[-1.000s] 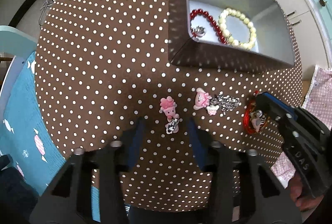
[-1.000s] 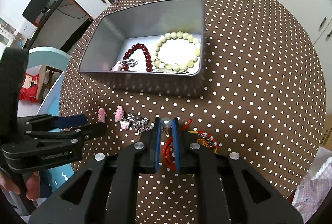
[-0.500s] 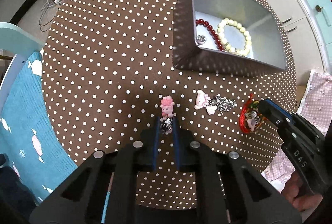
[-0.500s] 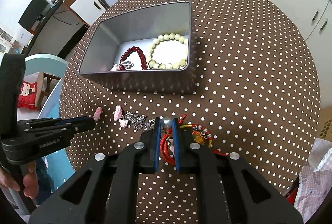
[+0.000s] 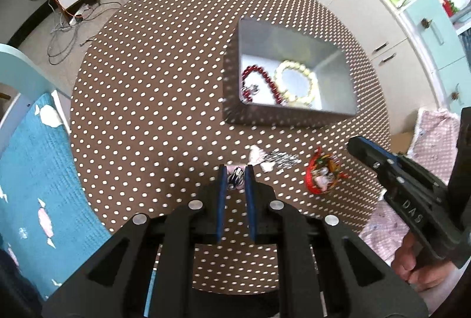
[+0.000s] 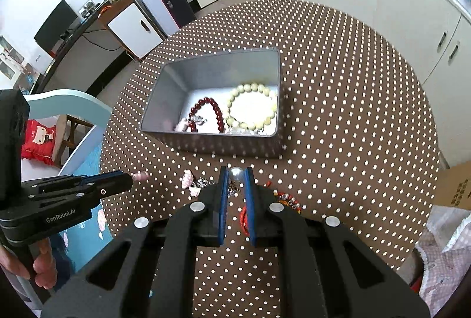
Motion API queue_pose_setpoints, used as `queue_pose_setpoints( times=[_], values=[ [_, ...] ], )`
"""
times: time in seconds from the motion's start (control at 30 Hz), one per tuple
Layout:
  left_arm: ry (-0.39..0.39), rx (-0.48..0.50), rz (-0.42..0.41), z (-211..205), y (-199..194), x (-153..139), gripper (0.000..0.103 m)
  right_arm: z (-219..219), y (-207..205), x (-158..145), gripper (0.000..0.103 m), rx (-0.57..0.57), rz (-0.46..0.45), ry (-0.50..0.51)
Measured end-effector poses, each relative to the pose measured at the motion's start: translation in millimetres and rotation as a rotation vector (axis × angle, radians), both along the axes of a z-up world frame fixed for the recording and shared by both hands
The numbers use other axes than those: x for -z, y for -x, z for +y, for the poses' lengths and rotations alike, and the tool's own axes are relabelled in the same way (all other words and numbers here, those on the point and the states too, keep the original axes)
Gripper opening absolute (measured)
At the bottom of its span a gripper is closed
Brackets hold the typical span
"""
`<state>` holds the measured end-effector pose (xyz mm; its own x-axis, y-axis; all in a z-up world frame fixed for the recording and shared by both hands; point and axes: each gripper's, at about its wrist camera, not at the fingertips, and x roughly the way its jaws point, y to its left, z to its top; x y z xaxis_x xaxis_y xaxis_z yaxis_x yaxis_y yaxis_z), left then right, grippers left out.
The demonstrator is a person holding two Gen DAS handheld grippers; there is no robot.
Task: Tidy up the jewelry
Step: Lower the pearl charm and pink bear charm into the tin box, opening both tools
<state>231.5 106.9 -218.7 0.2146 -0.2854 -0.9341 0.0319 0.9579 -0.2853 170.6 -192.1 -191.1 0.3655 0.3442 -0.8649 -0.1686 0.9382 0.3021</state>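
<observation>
Polka-dot worktop (image 5: 141,100) carried a metal tin (image 6: 164,94). Left tool (image 5: 236,170) pinched pink charm (image 5: 235,179); right tool (image 6: 236,173) pinched red bracelet (image 6: 243,219) w/ bead.

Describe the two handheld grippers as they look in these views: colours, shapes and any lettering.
Both are matte black plastic, angular and ribbed with triangular cut-outs, silver round screw heads on the linkages and blue pads lining the finger insides. The left gripper carries white "GenRobot.AI" lettering along its side. The right gripper shows raised letters "DAS" on its body. Each ends in a black handle gripped by a bare hand; no sleeves or cables are visible.
</observation>
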Motion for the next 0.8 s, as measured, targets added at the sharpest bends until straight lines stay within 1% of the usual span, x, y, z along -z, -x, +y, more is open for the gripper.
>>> queue_pose_setpoints(
  times=[0.13, 0.3, 0.53, 0.6, 0.67, 0.73, 0.77, 0.8],
  values=[
    [0.032, 0.008, -0.042, -8.4, -0.9, -21.2, 0.012, 5.2, -9.5, -10.1, 0.010, -0.018, -0.027, -0.002],
    [0.081, 0.005, -0.083, -18.0, -17.5, -43.3, 0.012, 10.5, -27.1, -13.5, 0.010, -0.036, -0.031, -0.009],
    [0.109, 0.002, -0.083, -29.1, -43.3, -40.9, 0.012, 13.2, -50.0, -10.6, 0.010, -0.044, -0.021, -0.021],
    [0.111, 0.005, -0.075, -31.9, -49.9, -38.4, 0.012, 13.1, -55.4, -8.3, 0.010, -0.042, -0.009, -0.030],
    [0.121, 0.015, -0.085, -32.7, -53.2, -38.4, 0.013, 12.0, -58.5, -5.8, 0.012, -0.037, 0.002, -0.030],
    [0.098, 0.034, -0.086, -36.5, -56.0, -36.4, 0.013, 9.9, -60.6, -3.0, 0.014, -0.020, 0.014, -0.026],
    [0.079, 0.042, -0.084, -38.0, -56.5, -34.3, 0.017, 7.5, -60.2, -2.7, 0.014, -0.020, 0.014, -0.035],
    [0.063, 0.047, -0.082, -39.2, -57.2, -32.7, 0.031, 5.9, -60.0, -2.3, 0.014, -0.020, 0.015, -0.038]
  ],
)
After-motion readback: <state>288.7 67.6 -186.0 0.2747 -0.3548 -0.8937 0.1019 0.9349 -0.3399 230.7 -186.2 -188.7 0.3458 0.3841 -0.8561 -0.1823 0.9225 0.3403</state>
